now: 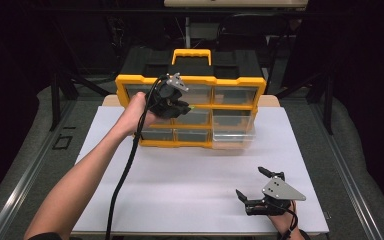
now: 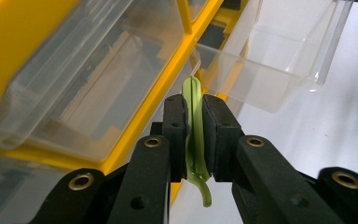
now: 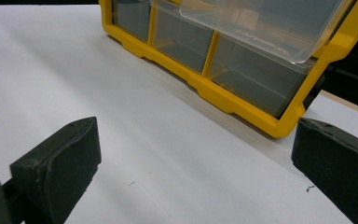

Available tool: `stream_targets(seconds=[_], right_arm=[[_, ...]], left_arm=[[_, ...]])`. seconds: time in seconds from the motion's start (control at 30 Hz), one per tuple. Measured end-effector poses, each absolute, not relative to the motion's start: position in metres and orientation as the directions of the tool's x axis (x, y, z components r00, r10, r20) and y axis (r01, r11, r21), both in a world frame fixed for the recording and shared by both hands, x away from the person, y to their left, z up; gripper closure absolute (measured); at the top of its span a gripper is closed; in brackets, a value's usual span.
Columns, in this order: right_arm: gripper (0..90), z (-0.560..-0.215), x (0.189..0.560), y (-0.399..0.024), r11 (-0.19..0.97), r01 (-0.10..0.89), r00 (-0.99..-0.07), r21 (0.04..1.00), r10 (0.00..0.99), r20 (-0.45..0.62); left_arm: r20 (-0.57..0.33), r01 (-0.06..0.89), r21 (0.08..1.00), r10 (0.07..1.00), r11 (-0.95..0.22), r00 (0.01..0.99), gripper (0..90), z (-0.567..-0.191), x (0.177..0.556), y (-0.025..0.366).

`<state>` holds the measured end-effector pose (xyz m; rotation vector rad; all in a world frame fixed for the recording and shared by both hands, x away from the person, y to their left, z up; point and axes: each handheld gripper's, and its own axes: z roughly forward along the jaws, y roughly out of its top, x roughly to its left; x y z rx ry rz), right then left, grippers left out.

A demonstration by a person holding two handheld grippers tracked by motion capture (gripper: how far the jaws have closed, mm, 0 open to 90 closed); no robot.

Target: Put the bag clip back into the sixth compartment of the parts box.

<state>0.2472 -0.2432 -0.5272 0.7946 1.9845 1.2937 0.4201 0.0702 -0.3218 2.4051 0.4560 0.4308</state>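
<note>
While the high view looked down on the white worktop (image 1: 180, 175), the left tongs (image 1: 182, 107) hung in front of the yellow cabinet (image 1: 130, 80), level with its middle row of clear drawers. A sliver of green strip (image 1: 192, 106) showed at their tip. To their right and lower, one drawer (image 1: 232, 137) stood pulled out of the frame. The right tongs (image 1: 252, 182) lay well apart, low on the worktop near its front edge, jaws spread with nothing between them.

From the left gripper view, the left tongs (image 2: 195, 135) were pressed together on the green strip (image 2: 193, 98), pinching it between both pads. The strip stood up past the pads and curled out below them. Just beyond its upper end ran a yellow bar of the cabinet (image 2: 168, 74), and the pulled-out drawer (image 2: 270, 70) sat ahead and to the right. Whether the strip touched the bar could not be told.

Through the right gripper view, the right tongs (image 3: 191, 163) stood wide, bare worktop (image 3: 144, 140) between the pads. Ahead of them stood the cabinet (image 3: 242, 105), with the open drawer (image 3: 261, 28) jutting above its bottom row.
</note>
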Motion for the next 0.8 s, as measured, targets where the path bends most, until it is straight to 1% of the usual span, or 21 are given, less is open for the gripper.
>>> stream_targets(seconds=[0.8], right_arm=[[0.5, -0.527, 0.248, -0.243, 0.334, 0.151, -0.617, 0.931, 0.767, -0.175]], left_arm=[[0.193, 0.17, 0.663, 0.386, -0.729, 0.902, 80.3, -0.307, 0.42, 0.039]])
